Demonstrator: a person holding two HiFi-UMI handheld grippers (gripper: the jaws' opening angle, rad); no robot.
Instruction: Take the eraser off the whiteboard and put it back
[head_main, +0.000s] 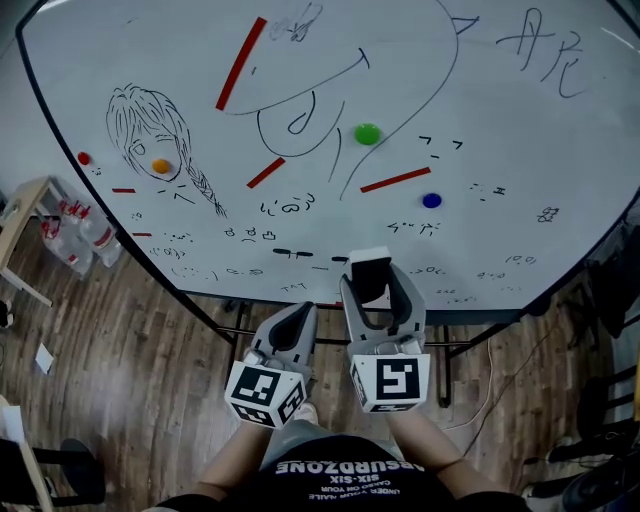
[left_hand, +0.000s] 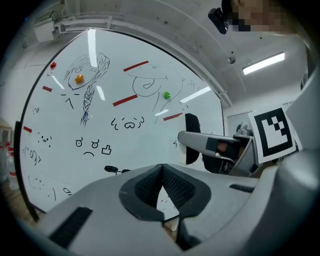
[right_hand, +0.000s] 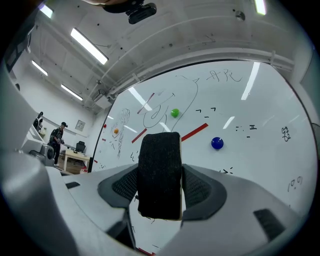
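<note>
Right gripper view: right gripper (right_hand: 160, 181) clamps eraser (right_hand: 159, 162) (black felt) | left gripper (left_hand: 161, 169) closed, empty

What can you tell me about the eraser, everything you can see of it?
The eraser is a rounded block with a black, felt-like fabric face and a pale strip along one edge. It stands upright between the jaws of the right gripper, whose dark ribbed pads press on both its sides. It is held in front of the lower part of the whiteboard; nothing else touches it.
</note>
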